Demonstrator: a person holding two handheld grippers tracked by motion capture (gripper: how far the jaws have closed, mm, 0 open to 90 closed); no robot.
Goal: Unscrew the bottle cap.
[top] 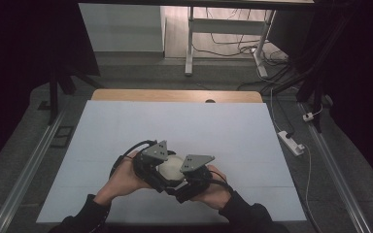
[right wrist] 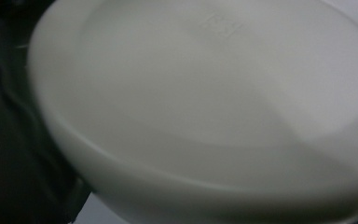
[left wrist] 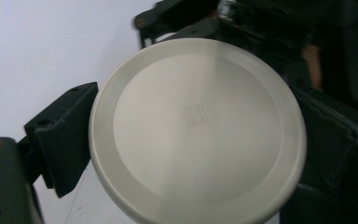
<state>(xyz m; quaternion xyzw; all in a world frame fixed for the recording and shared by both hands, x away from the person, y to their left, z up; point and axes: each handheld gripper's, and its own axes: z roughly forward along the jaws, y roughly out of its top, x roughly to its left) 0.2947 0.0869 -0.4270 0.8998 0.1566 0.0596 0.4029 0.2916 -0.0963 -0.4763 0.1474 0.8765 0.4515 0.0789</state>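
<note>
We see a round off-white lid (left wrist: 198,128) at the near middle of the table (top: 223,126), between the left gripper (top: 151,165) and right gripper (top: 190,175), equally close to both. It has no long axis. One left jaw touches its rim; we cannot tell whether either gripper's jaws are clenched on it or released. Its embossed face fronts both gripper views.

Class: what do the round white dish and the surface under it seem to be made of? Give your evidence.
Dish: probably plastic or melamine; smooth, satin off-white, with a small square mark moulded at its centre. Table cover: pale matte sheet, no glare; board or foam, unclear.
</note>
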